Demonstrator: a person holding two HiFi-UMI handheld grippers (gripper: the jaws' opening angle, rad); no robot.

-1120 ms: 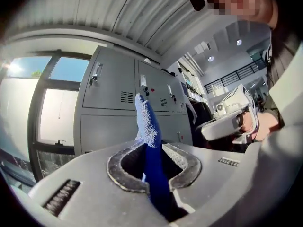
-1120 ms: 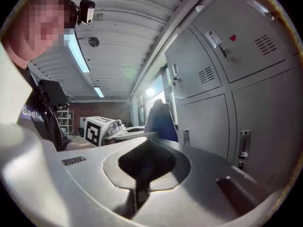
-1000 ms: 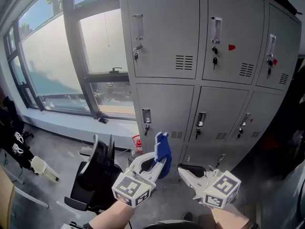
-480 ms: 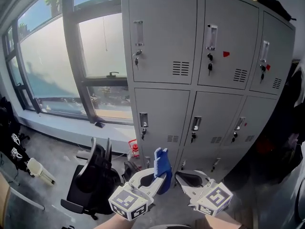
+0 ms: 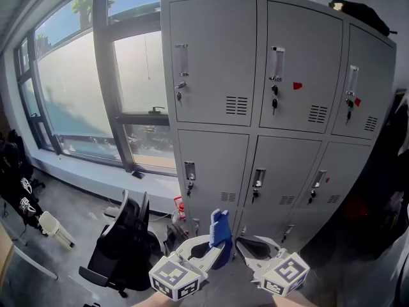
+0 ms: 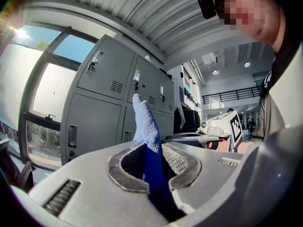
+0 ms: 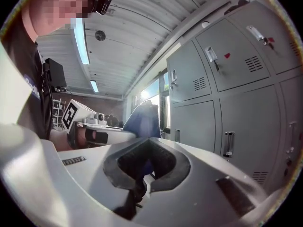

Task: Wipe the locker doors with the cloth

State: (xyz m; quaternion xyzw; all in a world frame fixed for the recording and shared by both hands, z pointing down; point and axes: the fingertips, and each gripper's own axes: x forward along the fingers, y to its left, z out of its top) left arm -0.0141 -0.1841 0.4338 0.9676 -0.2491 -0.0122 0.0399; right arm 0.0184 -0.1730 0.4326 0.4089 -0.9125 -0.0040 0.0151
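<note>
Because the left gripper (image 5: pixel 217 245) is clamped only on the lower part of the upright blue knitted cloth (image 6: pixel 146 122), with the right gripper (image 5: pixel 245 242) closed on nothing beside it, the cloth could be dragged loose by small keys (image 5: pixel 178 96) hanging from the grey metal locker doors (image 5: pixel 214 56), still well apart.

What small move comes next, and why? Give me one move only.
Probably carry the left claw forward and up until the blue knitted cloth it clamps presses flat on a grey metal locker door. The cloth stands upright in the shut claw, yet hangs short of the doors, touching none.
</note>
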